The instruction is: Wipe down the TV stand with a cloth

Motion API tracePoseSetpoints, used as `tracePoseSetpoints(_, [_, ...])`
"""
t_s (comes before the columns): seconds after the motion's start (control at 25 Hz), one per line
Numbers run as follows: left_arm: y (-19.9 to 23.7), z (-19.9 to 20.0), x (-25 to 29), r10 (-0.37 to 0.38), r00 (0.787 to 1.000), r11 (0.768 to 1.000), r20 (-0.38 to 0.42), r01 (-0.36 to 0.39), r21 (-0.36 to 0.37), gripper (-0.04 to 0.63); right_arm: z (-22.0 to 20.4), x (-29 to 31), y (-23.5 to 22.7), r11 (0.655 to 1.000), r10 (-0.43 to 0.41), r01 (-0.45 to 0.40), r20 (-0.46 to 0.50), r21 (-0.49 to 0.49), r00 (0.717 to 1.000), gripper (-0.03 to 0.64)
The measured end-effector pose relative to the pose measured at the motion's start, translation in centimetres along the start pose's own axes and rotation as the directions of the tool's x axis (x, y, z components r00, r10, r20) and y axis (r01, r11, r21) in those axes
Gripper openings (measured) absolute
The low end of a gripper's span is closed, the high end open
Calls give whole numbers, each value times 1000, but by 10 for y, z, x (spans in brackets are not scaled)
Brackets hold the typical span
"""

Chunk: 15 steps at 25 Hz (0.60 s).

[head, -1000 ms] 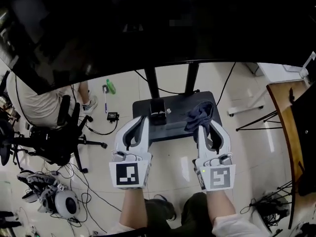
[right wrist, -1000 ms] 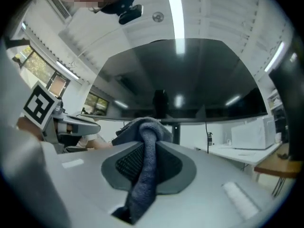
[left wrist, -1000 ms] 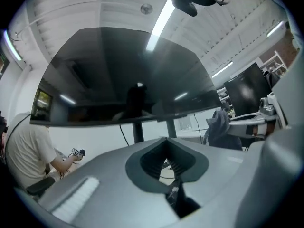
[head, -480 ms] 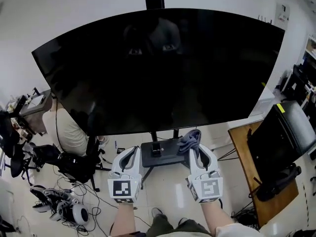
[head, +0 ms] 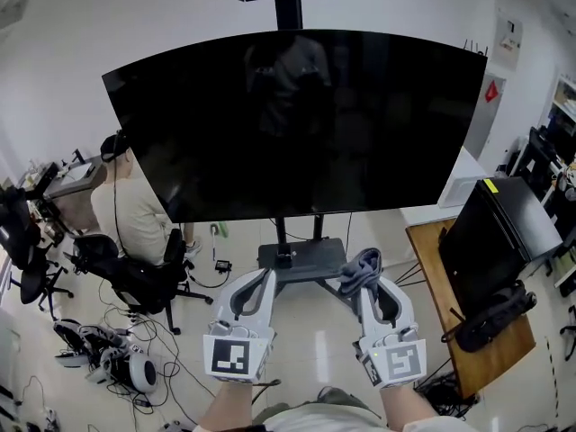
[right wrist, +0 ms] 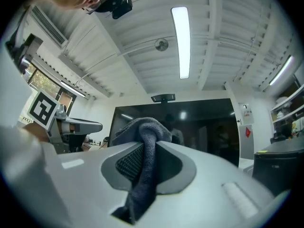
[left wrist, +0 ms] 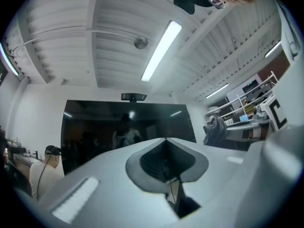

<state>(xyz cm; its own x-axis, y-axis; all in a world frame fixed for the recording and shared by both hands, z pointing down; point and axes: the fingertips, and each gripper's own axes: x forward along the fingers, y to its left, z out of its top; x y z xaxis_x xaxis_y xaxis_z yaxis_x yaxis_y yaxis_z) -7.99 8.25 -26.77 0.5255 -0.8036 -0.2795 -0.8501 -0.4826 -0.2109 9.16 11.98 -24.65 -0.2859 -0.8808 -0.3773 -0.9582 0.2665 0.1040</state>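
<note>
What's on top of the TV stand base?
On the TV stand base: two posts and a small dark item, too small to identify. The right gripper's cloth hides its right edge.

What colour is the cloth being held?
The cloth is dark bluish grey, clearest in the right gripper view.

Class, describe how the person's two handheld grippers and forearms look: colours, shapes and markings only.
Both the left gripper and right gripper are white moulded plastic with curved jaws lined with dark grey ribbed pads. Each carries a cube with black-and-white square markers. The wrists are bare of sleeves.
</note>
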Motion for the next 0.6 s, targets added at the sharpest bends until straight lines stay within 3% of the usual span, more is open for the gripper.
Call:
tracePoseSetpoints(0.12, [3,14,-49,0,991,1000,-136,-1,-5,160,21,-24,34,1000,-19,19,14,-2,1000,60])
tracePoseSetpoints(0.36, [10,72,-111,86,982,996,-165,-80,45,160,91,-55,61,999,-34,34,15,12,999,58])
tracePoseSetpoints(0.6, [11,69,-153,41,980,999,-195,-42,-2,160,93,-77,92,999,-52,53,-20,9,998,58])
